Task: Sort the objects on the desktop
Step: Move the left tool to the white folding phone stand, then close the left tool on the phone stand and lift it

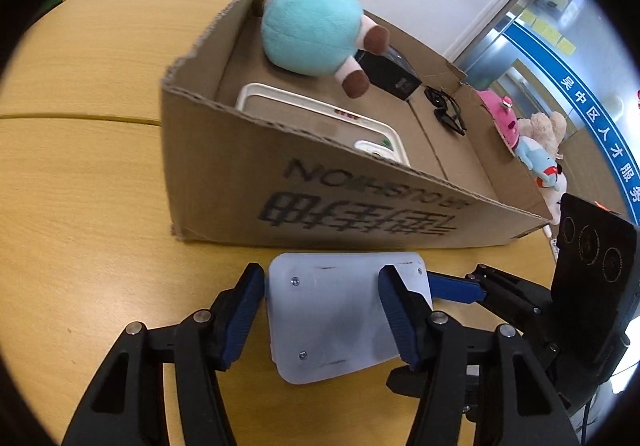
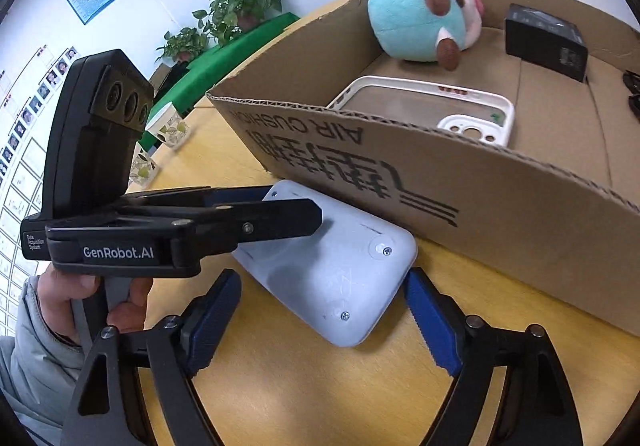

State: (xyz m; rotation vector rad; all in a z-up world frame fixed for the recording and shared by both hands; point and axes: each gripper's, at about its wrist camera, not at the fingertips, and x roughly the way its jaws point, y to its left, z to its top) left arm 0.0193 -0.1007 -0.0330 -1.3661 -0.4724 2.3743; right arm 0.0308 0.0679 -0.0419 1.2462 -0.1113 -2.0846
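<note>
A pale grey flat device with screws lies on the wooden table in front of a cardboard box. My left gripper has its blue pads against both sides of the device, shut on it. In the right wrist view the device lies between my right gripper's spread fingers, which do not touch it; the left gripper reaches over it from the left. The box holds a teal plush toy, a white phone case, a black box and sunglasses.
More plush toys sit beyond the box's right end. Paper cups stand on the table at left, with potted plants and a green surface behind. The right gripper's body is close on my right.
</note>
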